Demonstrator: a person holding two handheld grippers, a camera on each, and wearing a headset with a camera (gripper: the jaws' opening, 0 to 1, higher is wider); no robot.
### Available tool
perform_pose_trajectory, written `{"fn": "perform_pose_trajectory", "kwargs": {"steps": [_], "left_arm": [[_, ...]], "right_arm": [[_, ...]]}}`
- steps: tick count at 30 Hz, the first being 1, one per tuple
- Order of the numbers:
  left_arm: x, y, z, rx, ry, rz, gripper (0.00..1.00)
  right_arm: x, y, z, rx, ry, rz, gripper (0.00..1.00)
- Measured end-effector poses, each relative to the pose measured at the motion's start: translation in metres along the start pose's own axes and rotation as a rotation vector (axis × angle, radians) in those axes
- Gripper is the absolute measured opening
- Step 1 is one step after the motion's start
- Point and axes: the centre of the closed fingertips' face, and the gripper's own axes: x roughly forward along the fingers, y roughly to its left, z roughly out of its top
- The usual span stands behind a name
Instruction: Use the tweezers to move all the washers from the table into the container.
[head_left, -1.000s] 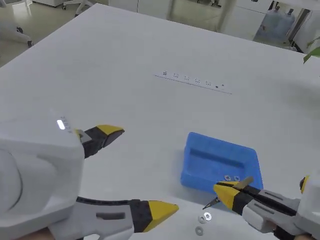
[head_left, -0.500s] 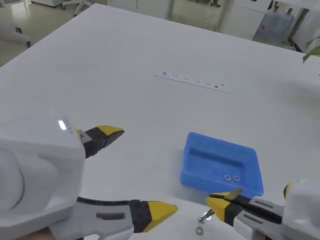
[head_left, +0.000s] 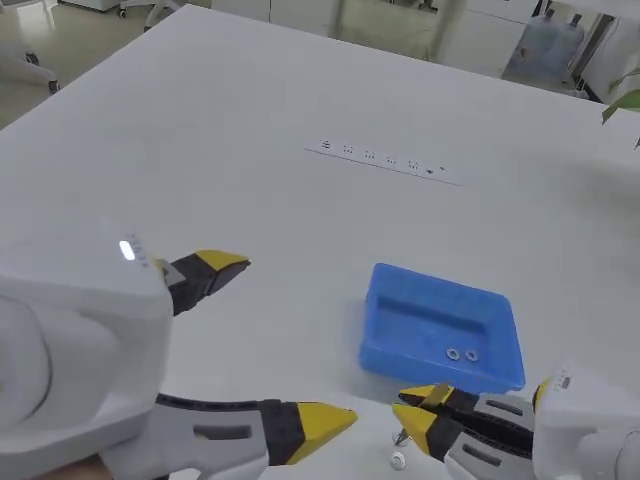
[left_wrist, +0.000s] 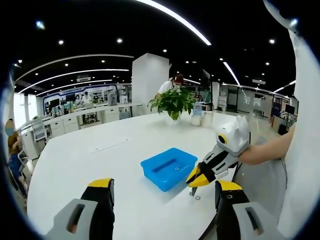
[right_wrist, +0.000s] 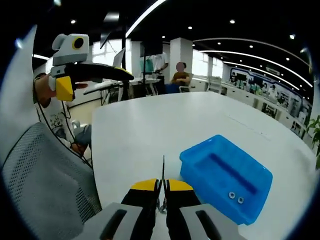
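Note:
The blue container (head_left: 440, 322) sits on the white table with two washers (head_left: 462, 355) inside it. My right gripper (head_left: 413, 411) is shut on the tweezers (head_left: 401, 436), low at the container's near side. The tweezers point down at the table just above a loose washer (head_left: 398, 460). In the right gripper view the tweezers (right_wrist: 163, 174) stick out between the closed jaws, left of the container (right_wrist: 225, 176). My left gripper (head_left: 272, 342) is open and holds nothing, left of the container. The left gripper view has the container (left_wrist: 167, 166), the right gripper (left_wrist: 196, 179) and the loose washer (left_wrist: 198, 198).
A flush power strip (head_left: 385, 162) lies in the table (head_left: 250, 130) beyond the container. The table's near edge runs close to the loose washer. A potted plant (left_wrist: 174, 102) stands at the far side, with people seated and standing beyond it.
My right gripper with the tweezers has pulled back from over the container's front edge and come down toward the loose washers. One of the two table washers is now hidden.

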Motion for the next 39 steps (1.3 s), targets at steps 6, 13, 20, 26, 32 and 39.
{"fn": "perform_pose_trajectory", "kwargs": {"steps": [6,13,20,26,32,39], "left_arm": [[-0.001,0.002,0.0,-0.004,-0.002,0.003,0.84],[-0.001,0.0,0.001,-0.001,-0.003,-0.001,0.84],[-0.002,0.0,0.001,0.0,-0.002,-0.003,0.84],[-0.003,0.0,0.0,0.002,0.001,-0.003,0.84],[-0.005,-0.003,-0.003,-0.012,0.005,-0.002,0.83],[-0.007,0.0,-0.003,-0.012,0.008,0.007,0.83]], "right_arm": [[-0.01,-0.011,0.025,0.09,-0.097,-0.017,0.02],[-0.023,-0.022,0.046,0.09,-0.142,-0.036,0.02],[-0.035,-0.043,0.071,0.134,-0.226,-0.064,0.02],[-0.036,-0.074,0.074,0.183,-0.242,-0.127,0.02],[-0.03,-0.102,0.066,0.245,-0.206,-0.208,0.02],[-0.01,-0.116,0.043,0.224,-0.112,-0.221,0.02]]}}
